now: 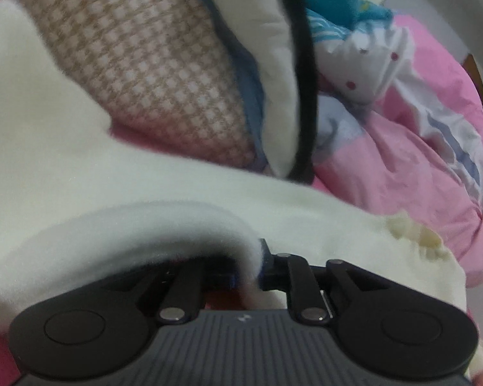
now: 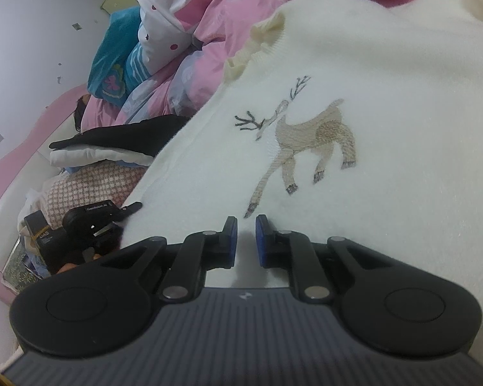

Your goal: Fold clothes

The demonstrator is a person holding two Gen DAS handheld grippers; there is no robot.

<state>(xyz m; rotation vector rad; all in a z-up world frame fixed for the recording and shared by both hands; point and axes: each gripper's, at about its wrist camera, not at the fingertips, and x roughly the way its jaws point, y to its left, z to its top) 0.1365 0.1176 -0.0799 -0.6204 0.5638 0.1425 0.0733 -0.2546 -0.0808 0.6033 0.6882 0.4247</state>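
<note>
Cream knitted sweater with an embroidered deer lies spread on the pink bed, beside a pile of other clothes. Left gripper has its fingers clenched on a raised fold of the sweater's edge. Right gripper pinches the fabric between nearly closed blue pads, though the grip depth is hard to judge. Risk: a shallow pinch could slip when lifted, leaving the fold uneven.

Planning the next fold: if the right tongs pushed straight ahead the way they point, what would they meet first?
Probably the embroidered deer on the cream sweater, just beyond the right tongs, which pinch the sweater's fabric; depth is hard to judge.
</note>
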